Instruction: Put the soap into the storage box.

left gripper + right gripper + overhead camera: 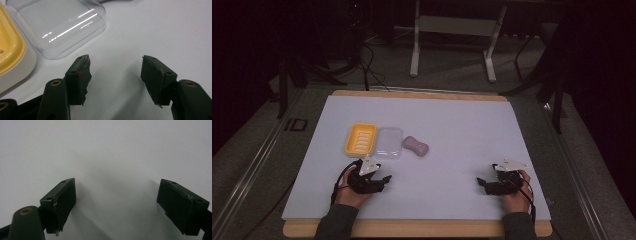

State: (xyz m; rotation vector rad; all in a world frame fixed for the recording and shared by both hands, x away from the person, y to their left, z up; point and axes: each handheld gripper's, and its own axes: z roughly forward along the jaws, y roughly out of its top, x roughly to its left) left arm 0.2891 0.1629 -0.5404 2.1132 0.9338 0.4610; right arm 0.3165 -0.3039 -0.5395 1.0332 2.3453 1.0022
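Observation:
A yellow soap dish lies on the white table sheet, with a clear plastic lid right beside it and a pink soap bar just past the lid. My left gripper rests low on the sheet below the lid, open, nothing between its jaws. In the left gripper view the clear lid and the yellow dish lie just ahead at upper left. My right gripper sits near the front right, open and empty over bare sheet.
A wooden board edge runs under the sheet at the front. Beyond the table stands a white metal frame on a dark floor with cables. The person's hands and dark sleeves come in at the bottom.

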